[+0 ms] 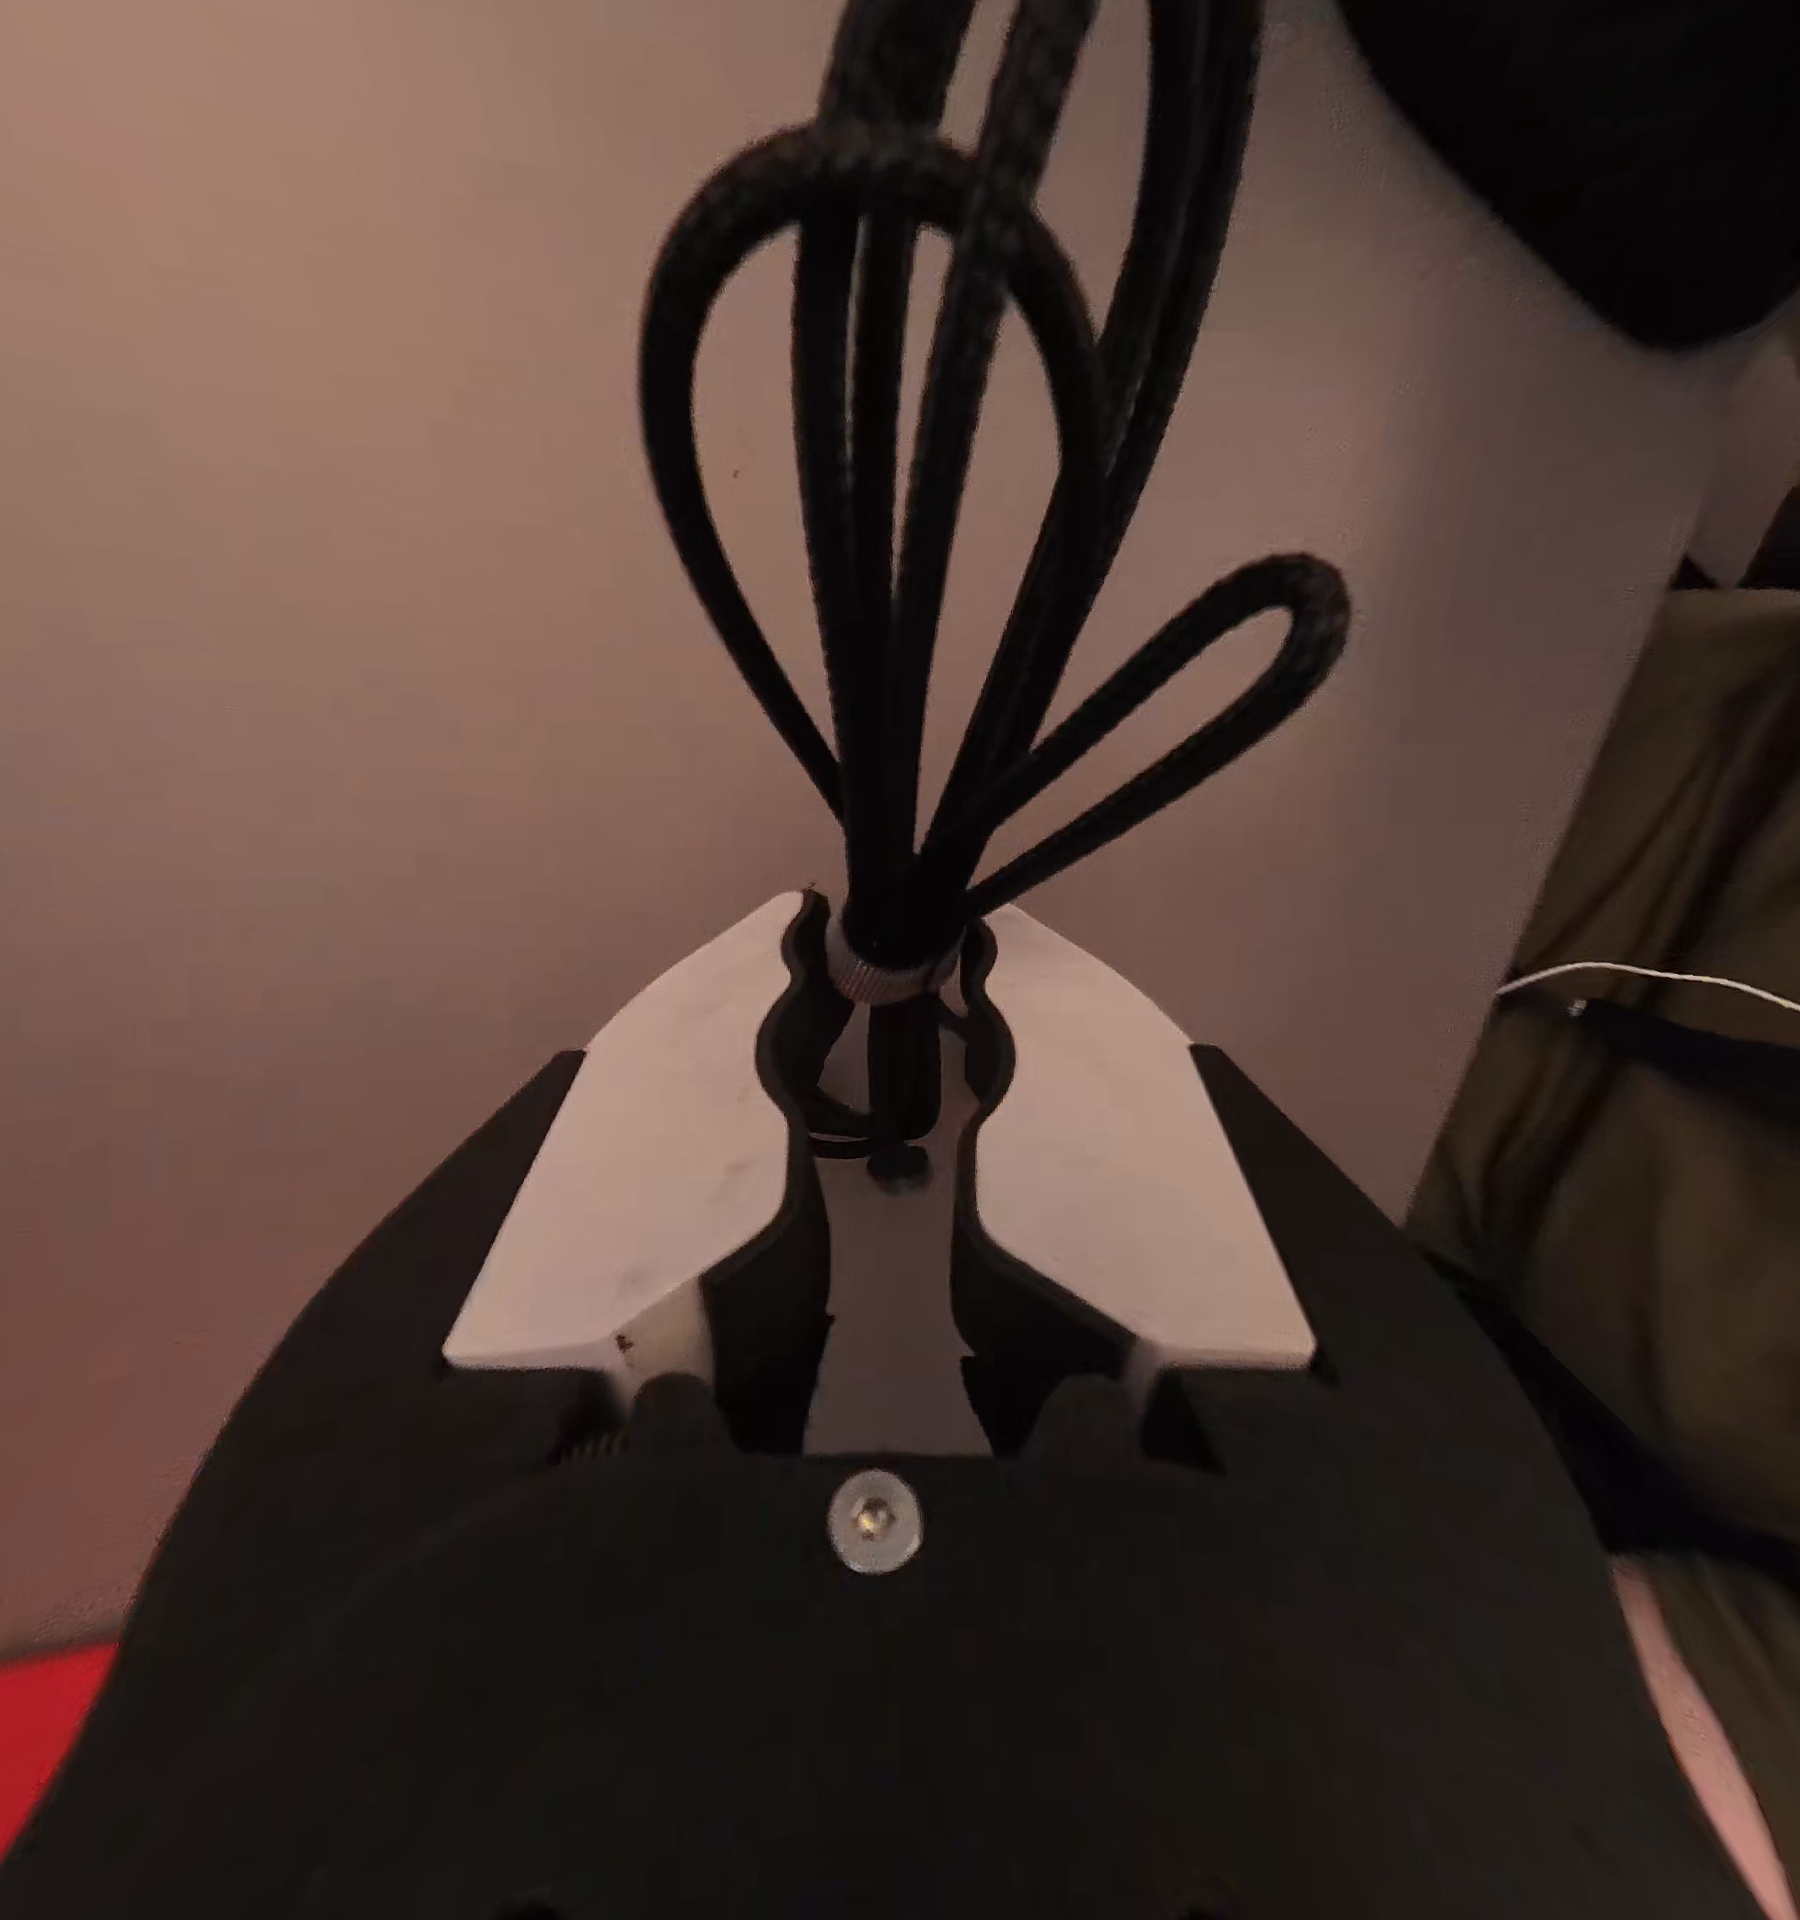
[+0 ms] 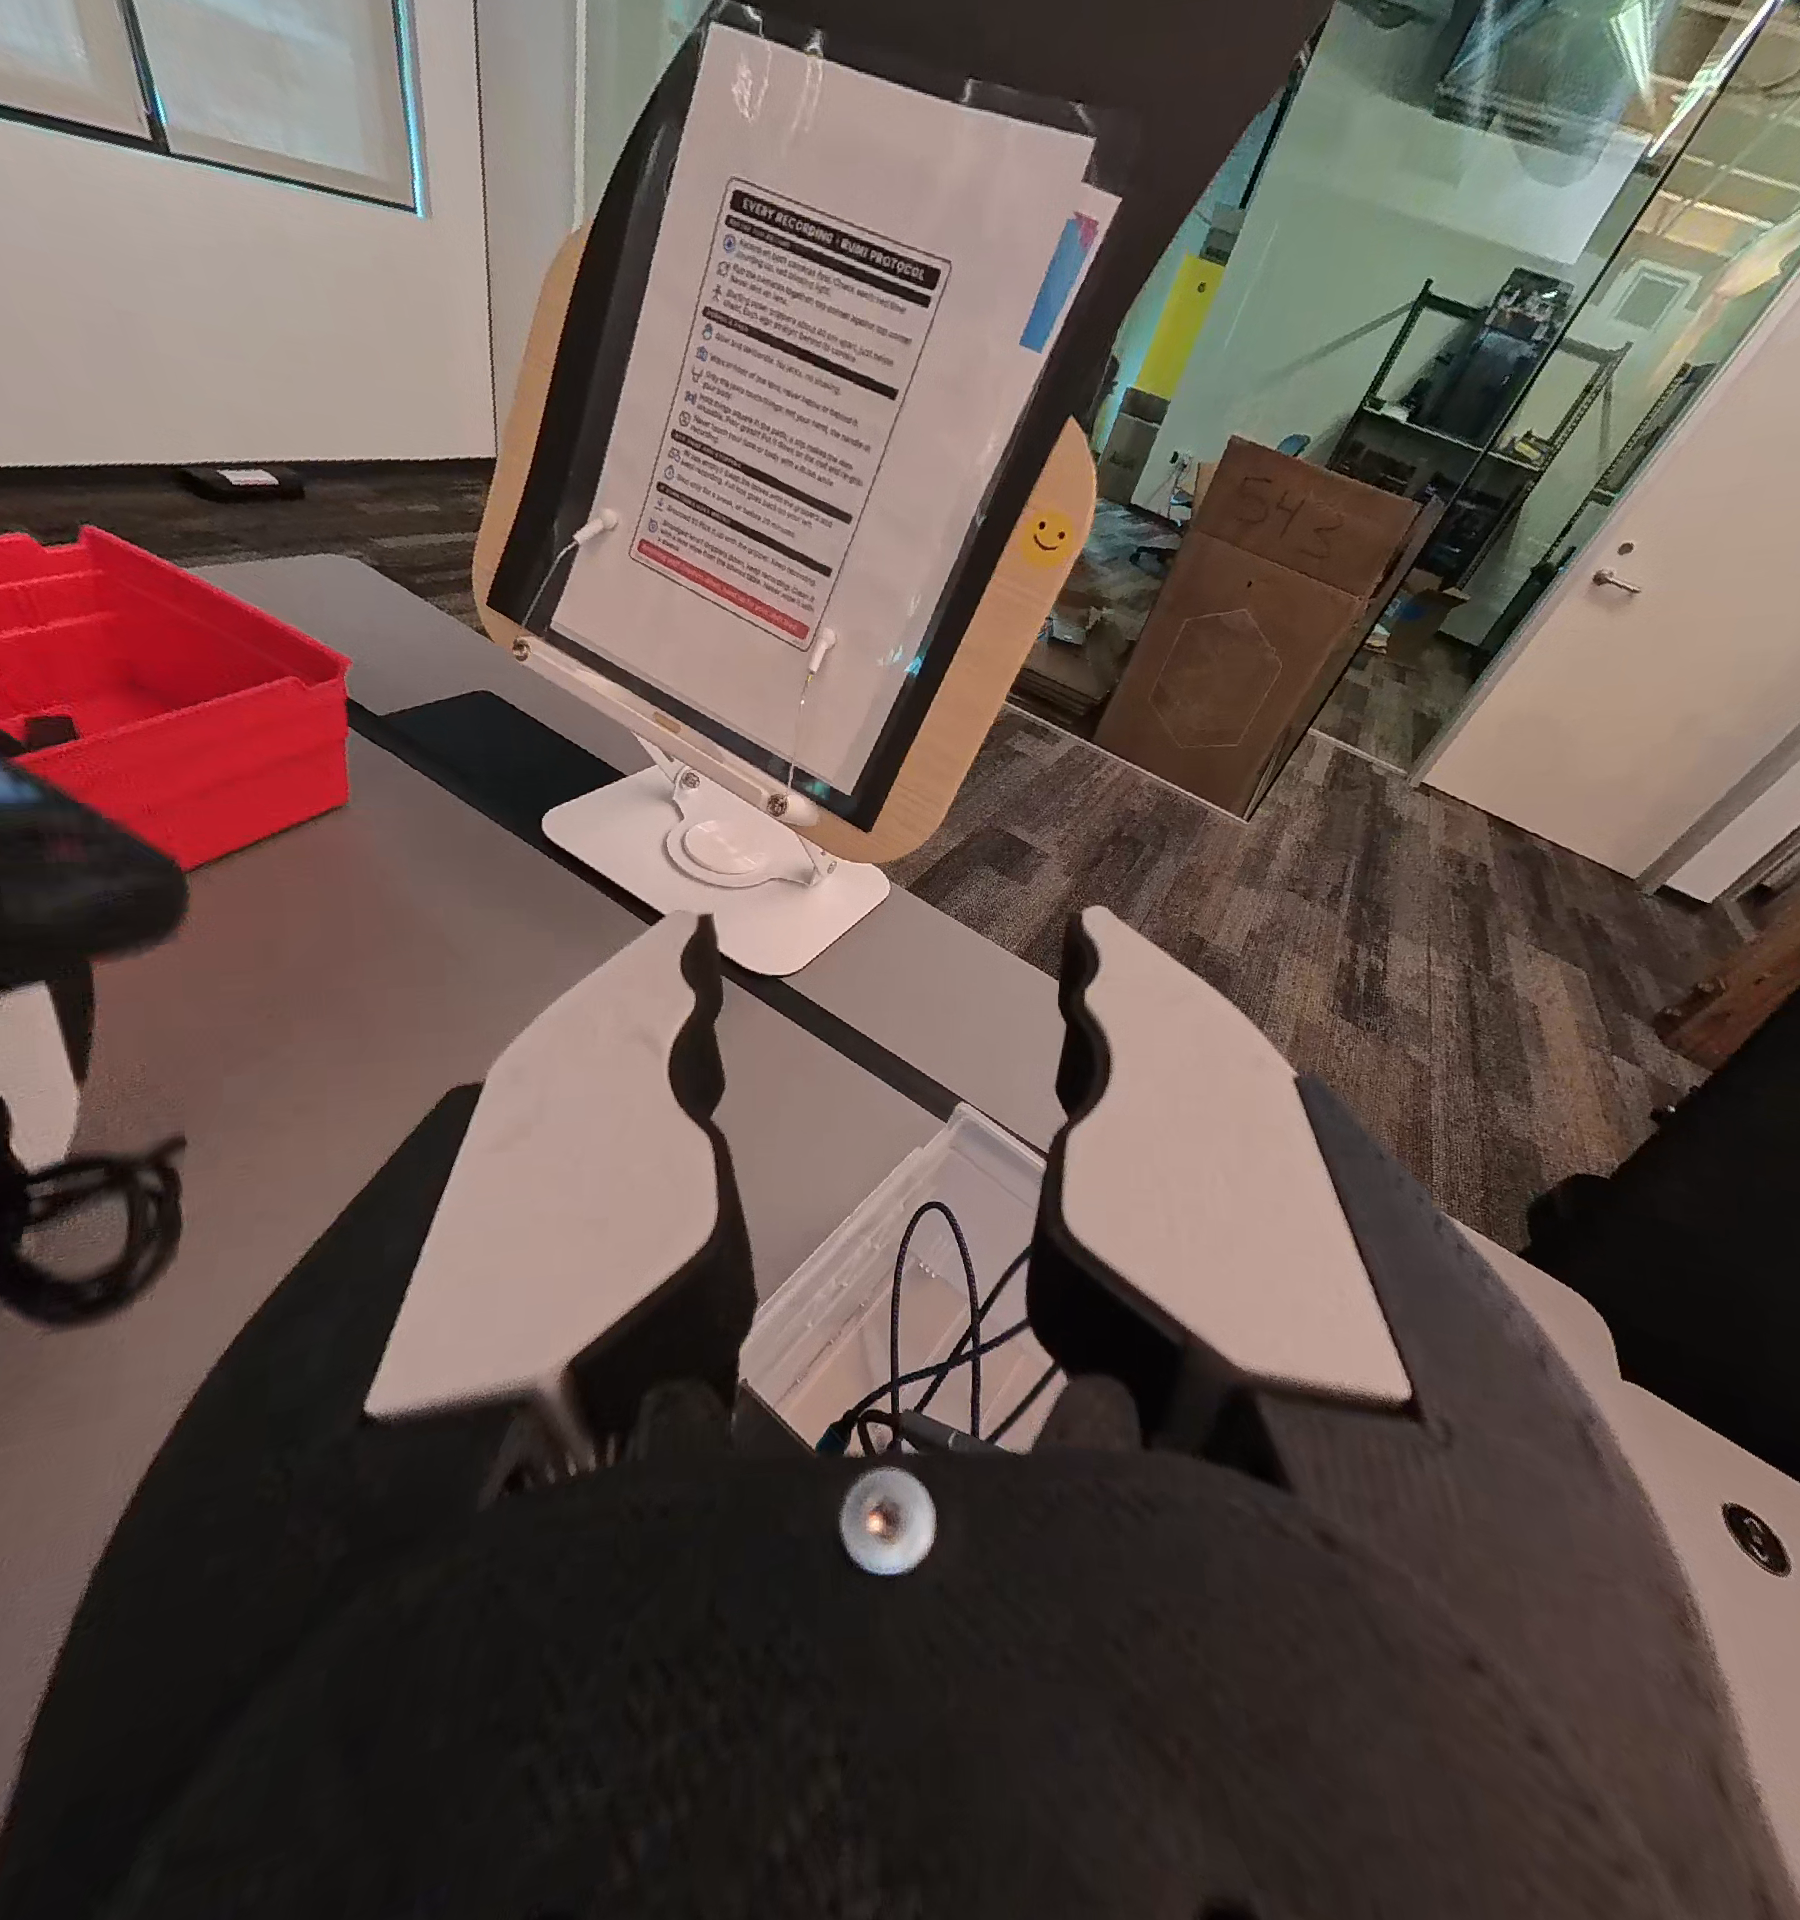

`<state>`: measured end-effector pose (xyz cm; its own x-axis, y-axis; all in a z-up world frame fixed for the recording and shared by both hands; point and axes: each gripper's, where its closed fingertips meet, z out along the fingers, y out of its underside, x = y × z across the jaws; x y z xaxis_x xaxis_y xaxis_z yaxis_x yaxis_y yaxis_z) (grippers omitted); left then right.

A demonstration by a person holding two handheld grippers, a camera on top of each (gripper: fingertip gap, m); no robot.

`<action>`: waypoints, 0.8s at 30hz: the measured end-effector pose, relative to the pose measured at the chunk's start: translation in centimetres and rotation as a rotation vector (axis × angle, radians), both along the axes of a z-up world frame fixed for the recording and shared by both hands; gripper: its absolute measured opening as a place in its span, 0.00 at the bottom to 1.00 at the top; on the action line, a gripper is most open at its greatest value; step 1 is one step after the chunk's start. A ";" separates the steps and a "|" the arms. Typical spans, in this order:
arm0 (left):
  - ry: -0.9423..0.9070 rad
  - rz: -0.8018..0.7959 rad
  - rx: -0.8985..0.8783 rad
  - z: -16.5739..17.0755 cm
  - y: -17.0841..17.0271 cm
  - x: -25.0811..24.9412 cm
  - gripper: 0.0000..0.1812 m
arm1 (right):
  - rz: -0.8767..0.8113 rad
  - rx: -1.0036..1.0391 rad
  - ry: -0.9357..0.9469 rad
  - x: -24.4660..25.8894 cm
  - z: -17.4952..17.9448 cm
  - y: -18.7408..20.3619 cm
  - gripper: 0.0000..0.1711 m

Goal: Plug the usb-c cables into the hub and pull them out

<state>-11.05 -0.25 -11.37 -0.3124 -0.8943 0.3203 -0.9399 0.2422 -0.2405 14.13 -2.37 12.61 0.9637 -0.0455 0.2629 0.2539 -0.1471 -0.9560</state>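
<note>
Left wrist view: left gripper (image 1: 891, 961) pinched tight on a black cable bundle (image 1: 937, 540), gripping it right at the grey band (image 1: 891, 977) that ties the loops. Loops fan out beyond the fingertips, over the pale table (image 1: 304, 520). Olive sleeve (image 1: 1654, 935) right of the bundle, a sliver of red tray (image 1: 13, 1704) at bottom left. Hub not seen here.

Right wrist view: right gripper (image 2: 885, 971) spread wide, nothing between the fingers. It hovers above a clear bin (image 2: 875, 1278) at the table edge (image 2: 854, 1018); inside the bin, a dark braided cable (image 2: 953, 1309) looped up, plus something dark at the bottom that could be the hub, can't tell. Beyond the bin: a sheet stand (image 2: 771, 499) on a white base. Red tray (image 2: 148, 686) left of the stand. Left gripper (image 2: 13, 1101) shows left of the bin, bundle (image 2: 96, 1226) hanging under it, blurred.
</note>
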 end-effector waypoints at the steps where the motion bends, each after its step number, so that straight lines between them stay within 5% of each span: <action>1: 0.010 -0.022 0.002 -0.9 -0.5 0.3 0.13 | -0.001 0.005 0.005 0.2 0.1 -0.1 0.37; 7: 0.103 -0.127 0.003 -4.2 -3.0 0.2 0.17 | -0.014 0.004 0.028 1.1 -0.1 -0.4 0.37; 13: -0.100 -0.016 -0.067 2.0 -0.8 1.1 0.26 | -0.019 0.029 0.030 1.2 0.5 -1.1 0.37; 16: -0.380 0.068 0.039 8.4 4.4 0.7 0.24 | -0.032 0.029 0.024 1.6 0.5 -1.5 0.37; 20: -0.753 0.114 0.547 14.8 16.9 -2.1 0.27 | -0.067 0.047 0.040 3.1 0.6 -2.3 0.37; 22: -0.809 0.096 0.721 15.1 21.8 -3.8 0.21 | -0.079 0.054 0.063 3.9 0.5 -2.5 0.37; 24: -0.630 0.087 0.757 12.3 25.4 -5.9 0.29 | -0.091 0.050 0.082 4.6 0.2 -2.7 0.37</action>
